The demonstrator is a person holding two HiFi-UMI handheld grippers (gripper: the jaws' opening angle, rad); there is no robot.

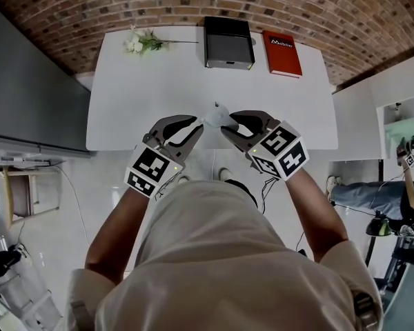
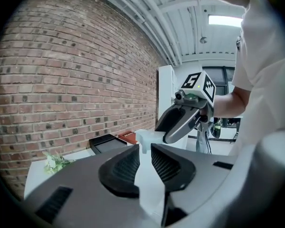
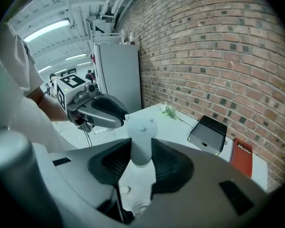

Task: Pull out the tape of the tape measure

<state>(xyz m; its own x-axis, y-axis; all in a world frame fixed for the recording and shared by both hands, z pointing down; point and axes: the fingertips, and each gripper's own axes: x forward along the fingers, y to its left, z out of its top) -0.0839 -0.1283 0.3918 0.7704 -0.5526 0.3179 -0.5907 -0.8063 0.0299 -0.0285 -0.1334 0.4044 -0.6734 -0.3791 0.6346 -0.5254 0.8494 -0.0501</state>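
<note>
The white table (image 1: 124,81) fills the upper half of the head view, and both claws hang above its near edge, at 6 o'clock on its top. The right claw (image 1: 228,125) is clenched on the pale body of the tape measure (image 1: 217,115). Its own view shows the pads pressing both flanks, with the body standing out past the tips toward 12 o'clock. The left claw (image 1: 199,124) faces it from 9 o'clock, nearly tip to tip. It is released: its pads stand slightly apart, with only table showing through the gap. The pull would likely run along the line joining the claws, from 3 to 9 o'clock. The left claw is free to take the tape's end, which I cannot make out.
</note>
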